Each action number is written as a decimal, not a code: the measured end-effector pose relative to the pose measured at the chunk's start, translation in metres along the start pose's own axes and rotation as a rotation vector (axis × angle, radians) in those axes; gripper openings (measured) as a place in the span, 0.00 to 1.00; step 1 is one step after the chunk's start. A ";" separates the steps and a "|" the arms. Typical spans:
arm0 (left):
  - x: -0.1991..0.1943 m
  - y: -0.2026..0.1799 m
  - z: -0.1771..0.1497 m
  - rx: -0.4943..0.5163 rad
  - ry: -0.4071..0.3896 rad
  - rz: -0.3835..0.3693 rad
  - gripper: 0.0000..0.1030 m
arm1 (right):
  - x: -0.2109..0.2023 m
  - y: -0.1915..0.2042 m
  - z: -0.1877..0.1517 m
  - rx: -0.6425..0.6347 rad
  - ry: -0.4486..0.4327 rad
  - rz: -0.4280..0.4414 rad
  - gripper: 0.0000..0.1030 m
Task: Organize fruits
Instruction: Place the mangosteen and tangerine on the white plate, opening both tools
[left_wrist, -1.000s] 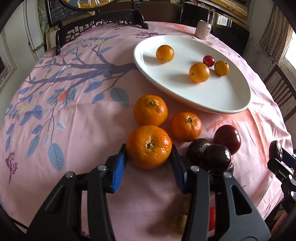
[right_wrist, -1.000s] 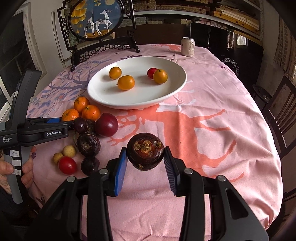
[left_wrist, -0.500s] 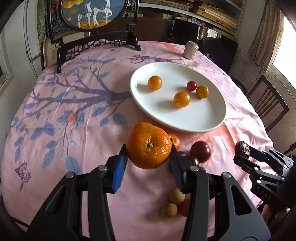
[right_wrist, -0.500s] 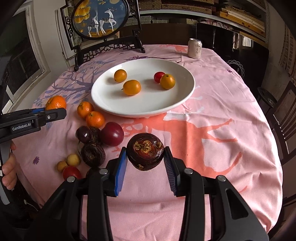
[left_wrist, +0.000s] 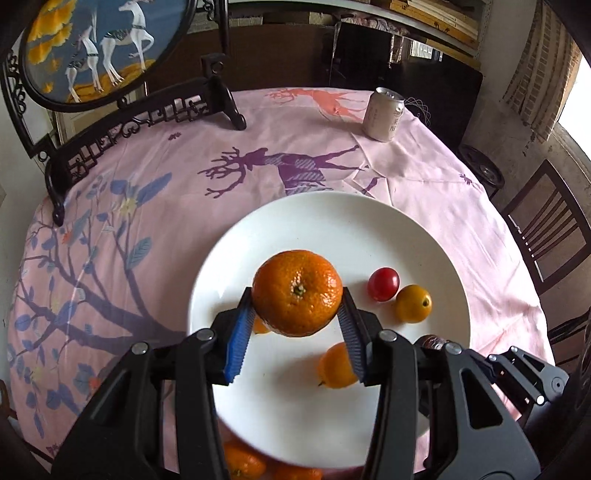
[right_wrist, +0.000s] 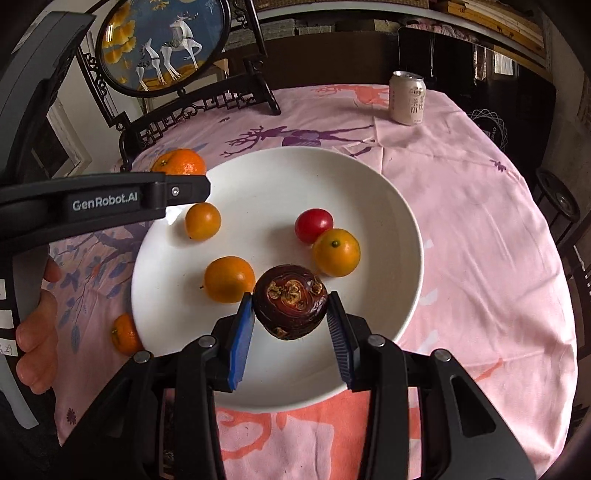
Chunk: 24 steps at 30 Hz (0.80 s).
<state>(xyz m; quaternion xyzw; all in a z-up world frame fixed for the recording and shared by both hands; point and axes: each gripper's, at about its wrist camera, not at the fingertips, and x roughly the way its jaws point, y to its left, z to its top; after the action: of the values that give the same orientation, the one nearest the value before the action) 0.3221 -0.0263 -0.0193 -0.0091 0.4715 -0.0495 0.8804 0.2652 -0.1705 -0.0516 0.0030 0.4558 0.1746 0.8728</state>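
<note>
My left gripper (left_wrist: 296, 325) is shut on a large mandarin (left_wrist: 297, 292) and holds it above the white plate (left_wrist: 332, 218). My right gripper (right_wrist: 290, 334) is shut on a dark brown mangosteen (right_wrist: 290, 305) above the near part of the same plate (right_wrist: 369, 362). On the plate lie a red cherry tomato (right_wrist: 313, 224) and three small orange fruits (right_wrist: 336, 252), (right_wrist: 229, 278), (right_wrist: 202, 220). The left gripper's arm (right_wrist: 103, 199) and its mandarin (right_wrist: 180, 162) show at the left of the right wrist view.
A drink can (right_wrist: 407, 96) stands at the far side of the pink tablecloth. A framed deer screen on a dark stand (left_wrist: 103, 44) stands at the back left. More mandarins (left_wrist: 242, 461) lie beside the plate's near rim; one (right_wrist: 125, 334) lies left of it. Chairs stand to the right.
Both grippers moved forward over the plate, each carrying its fruit. The left one went from above the fruit pile on the cloth to above the plate's middle.
</note>
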 end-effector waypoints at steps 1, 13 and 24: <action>0.008 -0.002 0.003 0.003 0.009 -0.004 0.44 | 0.005 -0.001 0.001 -0.005 0.003 -0.011 0.39; 0.005 0.007 0.012 -0.025 -0.013 -0.041 0.56 | -0.002 0.004 0.006 -0.045 -0.080 -0.071 0.56; -0.112 0.049 -0.132 -0.063 -0.212 0.053 0.73 | -0.100 0.018 -0.085 -0.014 -0.147 -0.100 0.68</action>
<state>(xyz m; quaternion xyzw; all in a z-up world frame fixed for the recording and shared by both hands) 0.1549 0.0368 -0.0025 -0.0296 0.3773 -0.0102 0.9256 0.1395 -0.1970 -0.0191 -0.0131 0.3887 0.1335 0.9115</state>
